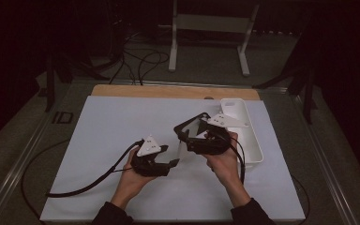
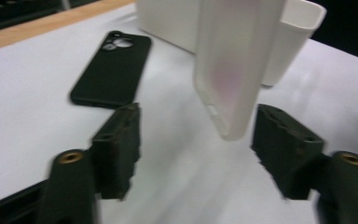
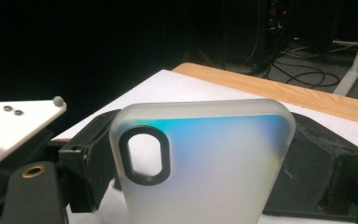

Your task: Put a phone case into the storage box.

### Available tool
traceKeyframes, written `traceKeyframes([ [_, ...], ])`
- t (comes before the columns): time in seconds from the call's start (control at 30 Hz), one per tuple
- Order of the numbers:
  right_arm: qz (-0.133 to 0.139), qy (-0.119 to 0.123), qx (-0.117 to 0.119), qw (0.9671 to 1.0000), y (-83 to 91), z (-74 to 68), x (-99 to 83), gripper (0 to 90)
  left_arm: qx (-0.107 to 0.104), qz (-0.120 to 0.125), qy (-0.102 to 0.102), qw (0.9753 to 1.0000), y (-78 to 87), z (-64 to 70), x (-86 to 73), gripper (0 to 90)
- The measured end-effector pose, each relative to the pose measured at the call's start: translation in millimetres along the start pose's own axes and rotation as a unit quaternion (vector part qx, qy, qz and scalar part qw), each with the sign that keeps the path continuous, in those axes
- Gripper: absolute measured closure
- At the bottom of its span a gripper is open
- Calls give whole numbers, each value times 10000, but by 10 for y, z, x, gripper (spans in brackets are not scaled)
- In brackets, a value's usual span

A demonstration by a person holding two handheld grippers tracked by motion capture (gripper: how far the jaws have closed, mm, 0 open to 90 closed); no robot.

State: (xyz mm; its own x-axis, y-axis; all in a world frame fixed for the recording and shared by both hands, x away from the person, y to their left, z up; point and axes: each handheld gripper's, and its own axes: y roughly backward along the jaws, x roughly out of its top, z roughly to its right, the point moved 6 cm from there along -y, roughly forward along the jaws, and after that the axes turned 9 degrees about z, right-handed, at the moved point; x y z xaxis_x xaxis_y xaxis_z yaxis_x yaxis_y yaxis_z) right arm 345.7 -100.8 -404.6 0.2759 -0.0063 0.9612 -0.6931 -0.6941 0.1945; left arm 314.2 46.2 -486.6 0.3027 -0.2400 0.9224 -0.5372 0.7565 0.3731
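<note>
while the right gripper (image 3: 200, 186) fingers clamp the frosted case (image 3: 205, 163) | left gripper (image 2: 196, 154) fingers wide (empty)

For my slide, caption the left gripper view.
Open left gripper approaches a frosted phone case; black phone case lies beyond.

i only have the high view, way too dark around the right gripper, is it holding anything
Observer: Yes. The right gripper is shut on a frosted translucent phone case; its jaws press on both sides of it.
Operator: and the left one, is it gripping too
Observer: No. The left gripper is open, and the case's lower end hangs between its jaws, touching neither as far as I can tell.
Operator: anything else on the table near them
Observer: A black phone case lies flat on the white table, camera cutout toward the white tray.
</note>
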Motion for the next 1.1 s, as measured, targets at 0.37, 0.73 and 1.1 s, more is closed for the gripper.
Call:
traceKeyframes([
  [0.37,4,20,-40,10000,9,21,5,168,612,82,122,9980,165,-228,-48,121],
  [0.73,-8,47,-62,10000,15,38,19,168,950,168,190,9952,390,-429,-134,15],
  [1.1,-20,77,-108,9999,8,82,67,168,1298,326,301,9906,692,-650,-281,3],
])
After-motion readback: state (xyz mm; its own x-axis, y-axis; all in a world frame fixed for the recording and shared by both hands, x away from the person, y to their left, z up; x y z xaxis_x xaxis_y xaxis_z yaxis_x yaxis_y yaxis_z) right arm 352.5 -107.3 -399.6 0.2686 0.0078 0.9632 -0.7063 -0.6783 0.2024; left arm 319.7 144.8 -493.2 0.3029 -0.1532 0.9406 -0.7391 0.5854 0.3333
